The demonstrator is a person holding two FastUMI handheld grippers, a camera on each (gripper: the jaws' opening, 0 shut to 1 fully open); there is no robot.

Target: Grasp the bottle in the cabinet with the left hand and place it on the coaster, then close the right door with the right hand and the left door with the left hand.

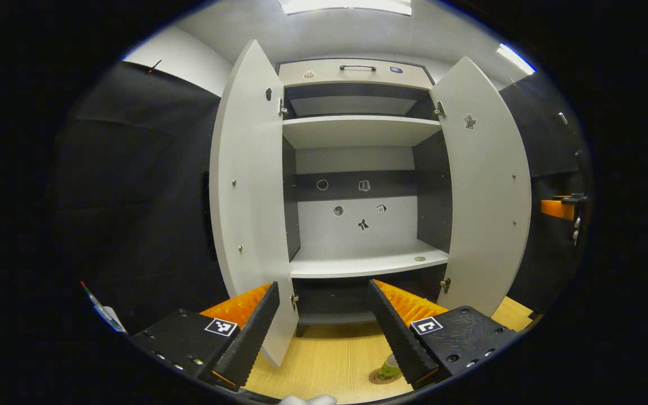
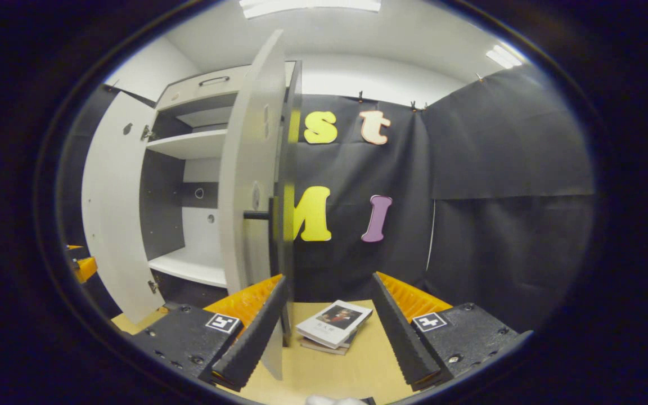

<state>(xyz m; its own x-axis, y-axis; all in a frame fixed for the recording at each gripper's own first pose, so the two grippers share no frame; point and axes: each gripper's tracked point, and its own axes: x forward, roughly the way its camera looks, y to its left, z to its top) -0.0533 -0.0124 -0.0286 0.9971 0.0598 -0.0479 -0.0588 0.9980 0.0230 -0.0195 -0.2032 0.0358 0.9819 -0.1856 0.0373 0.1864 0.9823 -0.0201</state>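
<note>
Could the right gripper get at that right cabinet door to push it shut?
Probably yes. The right gripper has its jaws open, and the right door stands edge-on just ahead on its left, with nothing between them. The books lie low on the table.

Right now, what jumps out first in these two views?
The cabinet stands wide open dead ahead, its left door and right door swung out, shelves bare. The bottle already sits on the coaster, low between the open left gripper fingers.

Cabinet [image 1: 358,169] behind table [image 1: 329,360], doors swung outward, bottle [image 1: 390,368] on coaster [image 1: 379,378] before it, books [image 2: 332,326] right of cabinet.
</note>
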